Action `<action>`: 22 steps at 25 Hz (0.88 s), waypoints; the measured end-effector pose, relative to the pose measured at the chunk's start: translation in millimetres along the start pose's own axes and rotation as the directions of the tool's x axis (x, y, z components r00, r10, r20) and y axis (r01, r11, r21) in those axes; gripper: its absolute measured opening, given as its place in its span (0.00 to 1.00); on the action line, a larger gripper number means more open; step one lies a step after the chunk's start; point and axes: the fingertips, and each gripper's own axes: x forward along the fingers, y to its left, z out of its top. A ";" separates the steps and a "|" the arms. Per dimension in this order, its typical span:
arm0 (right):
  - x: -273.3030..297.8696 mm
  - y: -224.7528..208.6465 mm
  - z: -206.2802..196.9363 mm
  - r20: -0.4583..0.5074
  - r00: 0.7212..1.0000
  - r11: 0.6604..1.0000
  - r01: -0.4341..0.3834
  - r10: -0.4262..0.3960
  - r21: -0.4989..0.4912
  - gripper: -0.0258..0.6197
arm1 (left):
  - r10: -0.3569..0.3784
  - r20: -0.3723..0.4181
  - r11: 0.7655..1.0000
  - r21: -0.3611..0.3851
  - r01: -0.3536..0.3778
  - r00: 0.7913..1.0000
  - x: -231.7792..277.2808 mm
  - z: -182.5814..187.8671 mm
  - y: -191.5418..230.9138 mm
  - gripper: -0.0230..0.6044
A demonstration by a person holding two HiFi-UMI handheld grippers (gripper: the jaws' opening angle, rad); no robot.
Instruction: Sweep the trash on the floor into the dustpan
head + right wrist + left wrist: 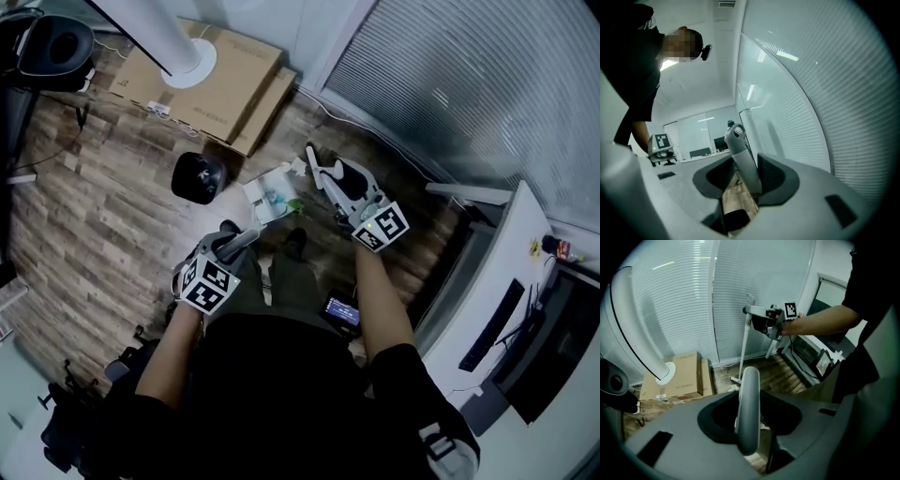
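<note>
Wood-plank floor (103,216); the dustpan (265,201) stands just ahead of your feet. Your right gripper (328,176) is clenched on the broom handle (743,161), your left gripper (239,242) on the dustpan handle (749,413). Trash (294,204) lies at the pan's mouth; a hasty stroke or a tilted pan could scatter it.

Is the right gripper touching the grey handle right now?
Touching. The right gripper view shows the right gripper closed on the grey handle, pads pressing its sides.

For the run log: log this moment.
left claw: shut on grey dustpan handle | right claw: shut on white broom handle | white dustpan: on wooden floor
</note>
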 end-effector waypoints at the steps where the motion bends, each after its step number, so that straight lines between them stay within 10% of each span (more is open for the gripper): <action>1: 1.9 6.6 0.5 -0.001 1.000 1.000 -0.019 0.019 0.011 0.25 | -0.005 0.004 1.000 -0.003 0.005 1.000 -0.5 -1.0 0.6 0.24; 12: -10.3 56.8 -5.2 0.127 0.988 0.963 -0.113 0.084 0.245 0.29 | -0.035 0.028 0.999 -0.025 0.036 0.999 -1.2 -1.9 0.8 0.24; 22: -37.3 44.7 15.3 0.274 0.961 0.945 -0.055 -0.037 0.323 0.30 | -0.041 0.030 0.999 -0.028 0.042 0.999 -0.8 -3.9 -0.1 0.24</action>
